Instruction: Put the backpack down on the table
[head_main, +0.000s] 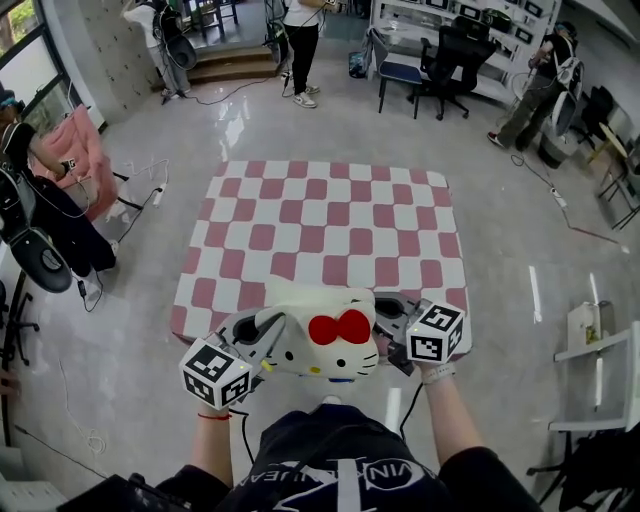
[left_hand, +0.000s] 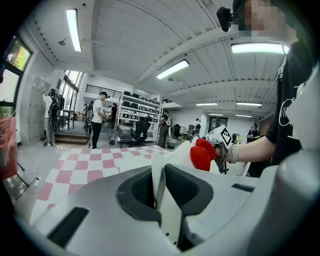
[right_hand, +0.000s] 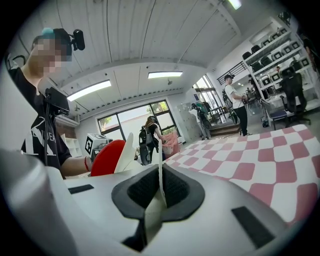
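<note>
A white cat-face backpack (head_main: 320, 338) with a red bow (head_main: 339, 327) hangs between my two grippers, over the near edge of the table (head_main: 330, 215) with its pink-and-white checked cloth. My left gripper (head_main: 268, 328) is shut on white fabric of the backpack (left_hand: 160, 172) at its left side. At the bag's right side my right gripper (head_main: 388, 312) is shut on a thin white strap (right_hand: 159, 165). The red bow (left_hand: 202, 153) shows past the left jaws, and the red bow (right_hand: 107, 158) also shows past the right jaws. Whether the bag's underside touches the cloth is hidden.
Black office chairs (head_main: 440, 55) and shelving stand beyond the table. People stand at the far end of the room (head_main: 300, 45) and at the right (head_main: 535, 95). A pink garment (head_main: 72, 150) and cables lie left; a white rack (head_main: 600, 345) stands at the right.
</note>
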